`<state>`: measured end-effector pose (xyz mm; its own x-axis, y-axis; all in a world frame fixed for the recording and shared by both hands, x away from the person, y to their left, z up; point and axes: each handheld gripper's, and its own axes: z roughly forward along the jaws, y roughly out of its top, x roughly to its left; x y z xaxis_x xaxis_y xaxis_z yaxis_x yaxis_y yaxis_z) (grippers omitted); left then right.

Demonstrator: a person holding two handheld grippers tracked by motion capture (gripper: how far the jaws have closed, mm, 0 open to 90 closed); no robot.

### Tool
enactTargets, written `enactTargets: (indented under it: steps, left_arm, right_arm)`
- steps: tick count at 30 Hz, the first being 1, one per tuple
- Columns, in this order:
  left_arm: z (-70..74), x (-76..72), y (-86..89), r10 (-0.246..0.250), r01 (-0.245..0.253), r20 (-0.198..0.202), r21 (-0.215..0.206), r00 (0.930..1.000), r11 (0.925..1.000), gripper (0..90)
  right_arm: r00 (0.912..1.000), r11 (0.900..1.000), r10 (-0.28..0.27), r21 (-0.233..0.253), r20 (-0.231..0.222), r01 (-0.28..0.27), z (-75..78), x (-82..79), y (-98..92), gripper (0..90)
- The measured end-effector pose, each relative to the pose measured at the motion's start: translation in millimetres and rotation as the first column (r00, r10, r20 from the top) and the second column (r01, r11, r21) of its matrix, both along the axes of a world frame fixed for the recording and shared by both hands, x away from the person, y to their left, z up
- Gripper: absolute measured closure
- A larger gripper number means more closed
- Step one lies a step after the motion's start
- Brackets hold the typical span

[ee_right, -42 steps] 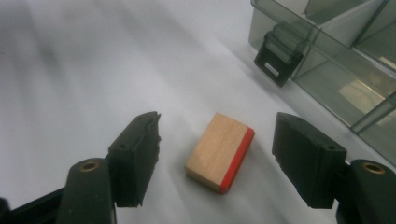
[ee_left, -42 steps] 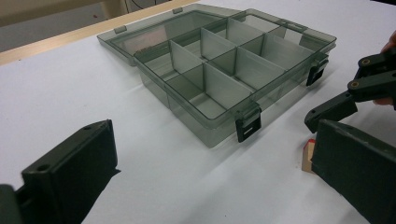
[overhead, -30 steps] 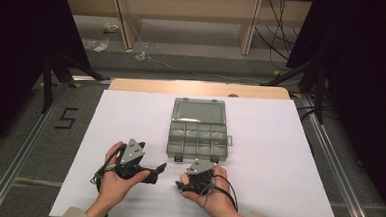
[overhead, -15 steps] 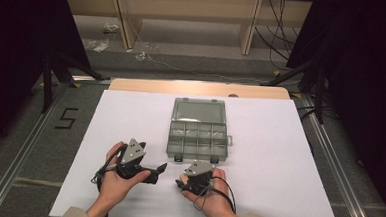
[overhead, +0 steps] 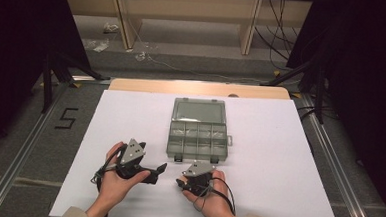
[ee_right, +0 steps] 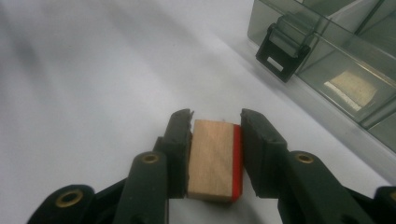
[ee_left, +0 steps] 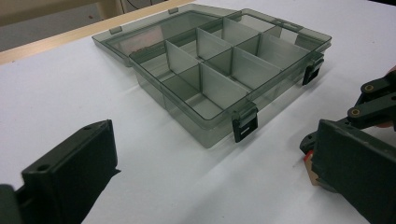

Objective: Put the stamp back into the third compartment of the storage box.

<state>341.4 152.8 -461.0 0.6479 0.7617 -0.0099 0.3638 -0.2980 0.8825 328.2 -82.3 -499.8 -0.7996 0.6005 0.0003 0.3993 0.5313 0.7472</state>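
- Resting on the white table cover (overhead: 278, 158), a smoke-grey plastic compartment box (overhead: 198, 135) lies with its lid (overhead: 199, 110) folded flat toward the far edge; the tray part faces up, divided into two rows of compartments; two black latches (ee_left: 245, 122) hang on its near wall.
- Left gripper (overhead: 158, 169): held in the person's left hand (overhead: 114, 182), low over the cover, near the front-left corner of the box; jaws spread wide apart with nothing between them, as the left gripper view shows; a grey three-cornered plate sits on top.
- Right gripper (ee_right: 215, 123): held in the right hand (overhead: 216, 202), just in front of the near wall of the box; jaws closed against both sides of a small wooden block (ee_right: 212, 158); the block has a pale wood face and one red side, which lies against one jaw.
- Block position: just above or on the white cover, which of the two cannot be told; beside one latch, outside the box.
- Compartment contents: a pale patch (ee_right: 350, 88) shows through the box wall in the right gripper view; its nature cannot be told.
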Motion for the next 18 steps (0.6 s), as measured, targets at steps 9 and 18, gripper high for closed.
enactTargets:
  steps: [9,18]
  left_arm:
    - [0.2,0.0,0.6,0.002,-0.002,0.002,-0.002,1.0,1.0,0.0]
    - [0.8,-0.2,1.5,0.01,-0.01,0.003,-0.007,0.9999,0.9999,0.0]
  right_arm:
    - [0.9997,1.0,0.003,0.014,-0.023,-0.003,0.7,2.5,-2.1,67.0]
    - [0.9996,1.0,0.006,0.031,-0.028,-0.005,4.2,4.5,-4.4,67.0]
